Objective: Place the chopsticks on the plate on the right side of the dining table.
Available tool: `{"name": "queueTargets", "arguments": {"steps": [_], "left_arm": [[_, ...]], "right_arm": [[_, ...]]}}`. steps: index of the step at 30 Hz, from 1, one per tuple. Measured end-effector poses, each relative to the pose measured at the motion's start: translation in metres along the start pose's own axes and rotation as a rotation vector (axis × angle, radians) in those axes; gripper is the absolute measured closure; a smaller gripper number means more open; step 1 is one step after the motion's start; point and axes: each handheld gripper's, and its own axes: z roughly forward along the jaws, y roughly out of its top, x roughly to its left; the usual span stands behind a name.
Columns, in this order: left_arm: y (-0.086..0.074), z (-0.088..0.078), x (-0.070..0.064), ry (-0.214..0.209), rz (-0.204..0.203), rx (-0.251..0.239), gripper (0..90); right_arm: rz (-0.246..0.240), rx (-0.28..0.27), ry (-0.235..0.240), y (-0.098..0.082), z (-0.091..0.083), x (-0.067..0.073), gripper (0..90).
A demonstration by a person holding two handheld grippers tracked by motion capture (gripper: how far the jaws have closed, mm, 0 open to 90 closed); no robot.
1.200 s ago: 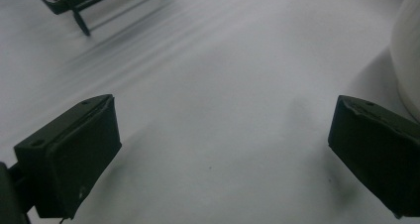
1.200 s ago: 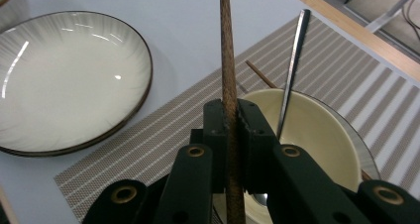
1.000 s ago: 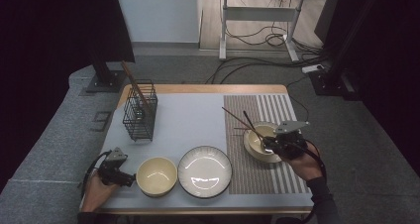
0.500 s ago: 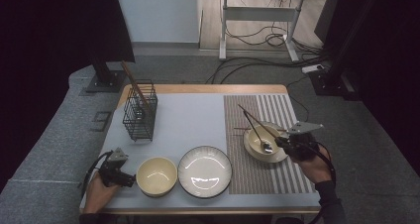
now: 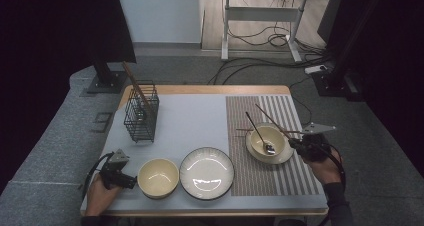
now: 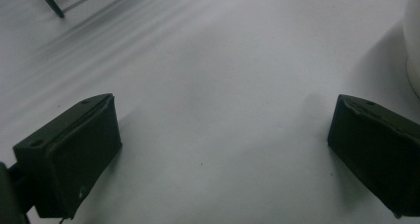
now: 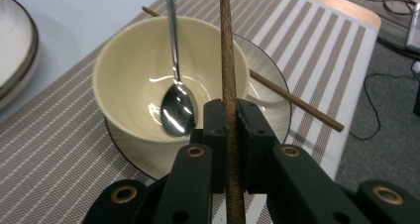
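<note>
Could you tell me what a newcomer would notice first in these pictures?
Probably the right gripper, shut on a brown chopstick over the cream bowl on the striped mat, a metal spoon lying in that bowl. A second chopstick rests across the saucer beneath, and the left gripper sits open on the grey mat.

Chopstick [image 7: 229,45] tip beyond frame edge

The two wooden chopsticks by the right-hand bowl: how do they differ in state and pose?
One chopstick is clamped in the right claw and raised over the bowl. The other chopstick is free and lies across the saucer behind the bowl. Both are slim brown wooden sticks.
</note>
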Motion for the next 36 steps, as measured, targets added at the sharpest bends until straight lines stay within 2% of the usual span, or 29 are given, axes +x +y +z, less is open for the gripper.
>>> {"name": "queueTargets", "arguments": {"steps": [7, 13, 22, 29, 36], "left_arm": [[0.0, 0.0, 0.0, 0.0, 0.0, 0.0, 0.0], [0.0, 0.0, 0.0, 0.0, 0.0, 0.0, 0.0], [0.0, 0.0, 0.0, 0.0, 0.0, 0.001, 0.0], [0.0, 0.0, 0.0, 0.0, 0.0, 0.001, 0.0], [0.0, 0.0, 0.0, 0.0, 0.0, 0.001, 0.0]], "right_arm": [[0.032, 0.015, -0.02, -0.008, 0.009, -0.01, 83.5], [0.035, 0.031, -0.037, -0.014, 0.017, -0.016, 83.5], [0.049, 0.054, -0.047, -0.022, 0.034, -0.02, 83.5], [0.029, 0.081, -0.047, -0.025, 0.045, -0.019, 83.4], [0.03, 0.107, -0.035, -0.03, 0.056, -0.019, 83.4]]}}
